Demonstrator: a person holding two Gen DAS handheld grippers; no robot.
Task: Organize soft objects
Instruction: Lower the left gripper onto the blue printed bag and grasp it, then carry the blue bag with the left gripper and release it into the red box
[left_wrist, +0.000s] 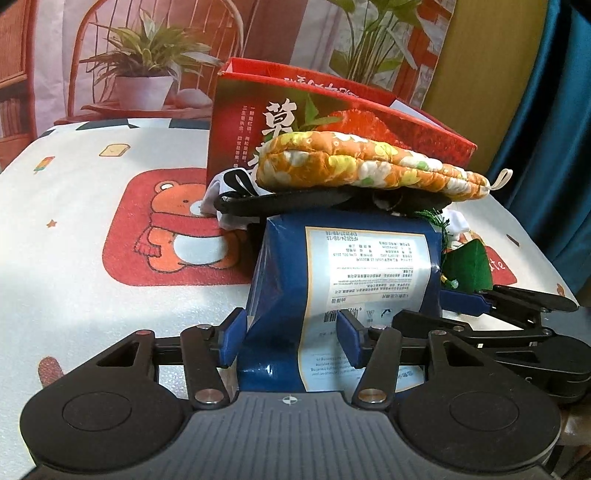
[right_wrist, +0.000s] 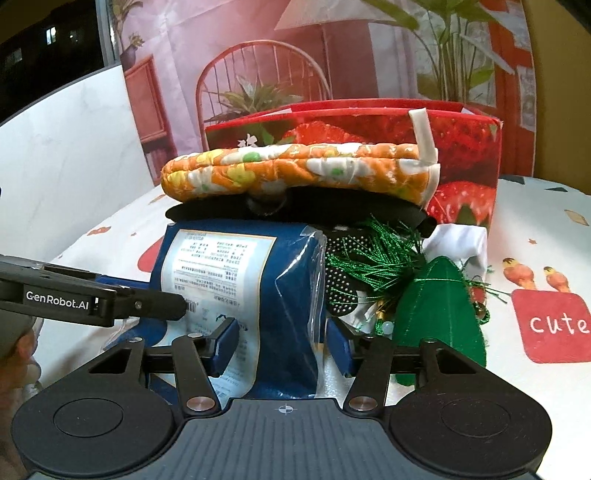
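A bear-print tablecloth (left_wrist: 92, 229) lies before a backdrop (right_wrist: 229, 66) picturing chair and plants.

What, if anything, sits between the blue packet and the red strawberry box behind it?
The blue packet carries a black item and an orange floral mitt; past them the red strawberry box shows, nothing else visibly between.

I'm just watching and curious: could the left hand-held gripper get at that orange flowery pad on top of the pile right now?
Probably not right away. The left hand-held gripper sits low with the blue package between its fingers, while the orange flowery pad lies above on a black item. Nothing covers the pad, so lifting up should reach it.
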